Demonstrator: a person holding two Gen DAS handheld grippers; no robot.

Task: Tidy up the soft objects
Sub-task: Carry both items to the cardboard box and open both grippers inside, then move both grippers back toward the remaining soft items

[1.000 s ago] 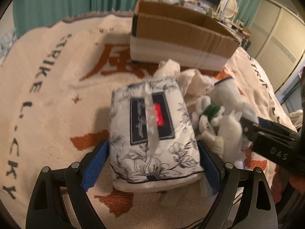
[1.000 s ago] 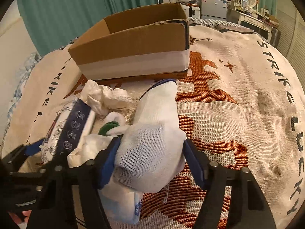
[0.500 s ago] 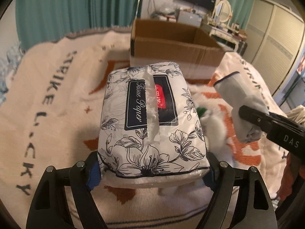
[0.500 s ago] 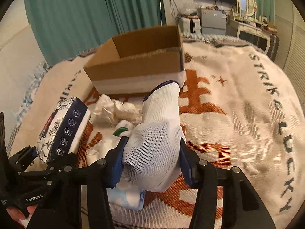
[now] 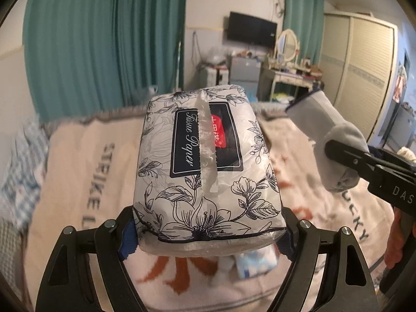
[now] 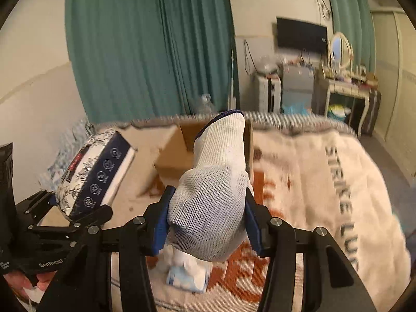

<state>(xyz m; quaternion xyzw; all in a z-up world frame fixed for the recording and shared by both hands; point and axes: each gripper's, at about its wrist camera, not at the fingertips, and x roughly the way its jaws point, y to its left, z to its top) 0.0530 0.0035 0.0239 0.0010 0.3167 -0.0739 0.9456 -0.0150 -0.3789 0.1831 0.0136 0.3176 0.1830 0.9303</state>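
My left tool [image 5: 208,231]: clamped on the tissue pack [image 5: 205,163], raised above the bed [image 5: 78,171].
My right tool [image 6: 205,223]: pinching the white glove [image 6: 210,197], cardboard box [image 6: 176,150] behind.

The tissue pack [image 5: 208,161] is showing black line-drawn flowers on white, with a navy label and a red patch. The sock [image 6: 213,195] is showing white mesh knit with a dark blue cuff. The blanket [image 6: 312,182] is showing cream with rust-orange characters and dark grey lettering, against teal curtains [image 6: 145,46].
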